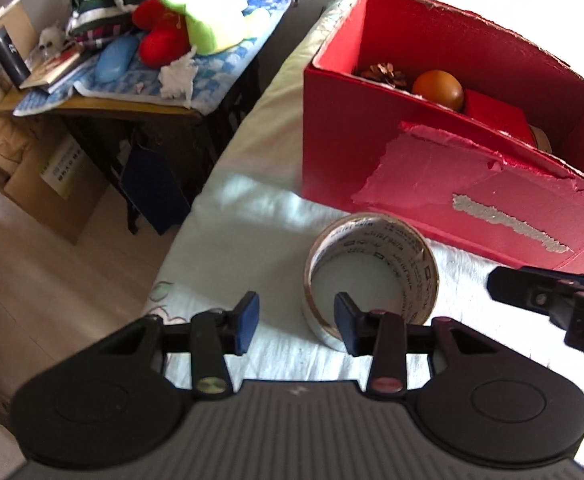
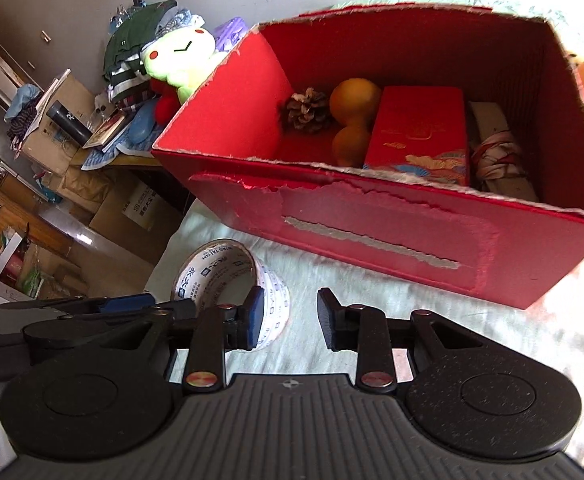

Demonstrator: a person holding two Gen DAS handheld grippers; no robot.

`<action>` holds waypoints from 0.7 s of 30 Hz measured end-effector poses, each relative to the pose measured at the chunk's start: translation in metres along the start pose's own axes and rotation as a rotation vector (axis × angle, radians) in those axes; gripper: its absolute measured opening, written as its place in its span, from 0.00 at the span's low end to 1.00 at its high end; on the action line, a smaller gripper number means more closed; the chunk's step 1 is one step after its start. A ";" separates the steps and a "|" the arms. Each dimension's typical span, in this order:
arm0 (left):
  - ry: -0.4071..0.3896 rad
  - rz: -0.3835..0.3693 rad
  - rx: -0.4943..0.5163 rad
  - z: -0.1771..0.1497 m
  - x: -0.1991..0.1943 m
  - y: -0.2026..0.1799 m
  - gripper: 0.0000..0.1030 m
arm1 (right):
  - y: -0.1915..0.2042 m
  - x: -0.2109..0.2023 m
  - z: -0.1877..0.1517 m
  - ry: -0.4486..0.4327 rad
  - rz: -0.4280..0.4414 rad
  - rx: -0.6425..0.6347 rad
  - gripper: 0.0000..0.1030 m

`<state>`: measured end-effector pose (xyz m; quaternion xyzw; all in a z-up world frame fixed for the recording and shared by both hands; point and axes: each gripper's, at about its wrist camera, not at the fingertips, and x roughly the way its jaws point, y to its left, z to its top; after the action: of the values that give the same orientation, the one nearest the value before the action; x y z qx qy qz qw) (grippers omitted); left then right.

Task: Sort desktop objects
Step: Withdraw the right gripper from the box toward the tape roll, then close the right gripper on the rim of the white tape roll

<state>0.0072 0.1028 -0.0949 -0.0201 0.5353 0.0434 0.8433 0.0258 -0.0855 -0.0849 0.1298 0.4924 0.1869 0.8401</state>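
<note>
Two open claws w/ tape roll [image 1: 372,276] btwn.

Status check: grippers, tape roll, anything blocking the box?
Left gripper open at tape roll, not clamped. Right gripper open, empty. Roll on cloth before red box. Nothing blocking.

tape roll [image 1: 372,268] lies flat on the cloth — just before red box [image 1: 444,160].

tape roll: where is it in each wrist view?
Left wrist: tape roll lower centre, ahead of the open left gripper.
Right wrist: tape roll lower left, beside the open right gripper.
Shared landmark: red box behind it.
</note>
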 end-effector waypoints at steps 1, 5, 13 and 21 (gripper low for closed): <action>0.009 -0.001 0.006 0.000 0.004 -0.001 0.38 | 0.001 0.004 0.001 0.006 0.001 -0.006 0.33; 0.051 -0.035 0.011 0.004 0.019 -0.001 0.26 | 0.006 0.020 0.005 0.015 0.000 -0.023 0.35; 0.071 -0.059 0.061 0.006 0.029 -0.004 0.15 | 0.009 0.046 0.008 0.062 0.008 -0.019 0.34; 0.082 -0.058 0.119 0.005 0.026 -0.012 0.14 | 0.009 0.042 0.005 0.093 0.017 -0.019 0.16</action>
<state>0.0239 0.0929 -0.1163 0.0129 0.5704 -0.0140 0.8211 0.0474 -0.0594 -0.1114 0.1171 0.5281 0.2045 0.8158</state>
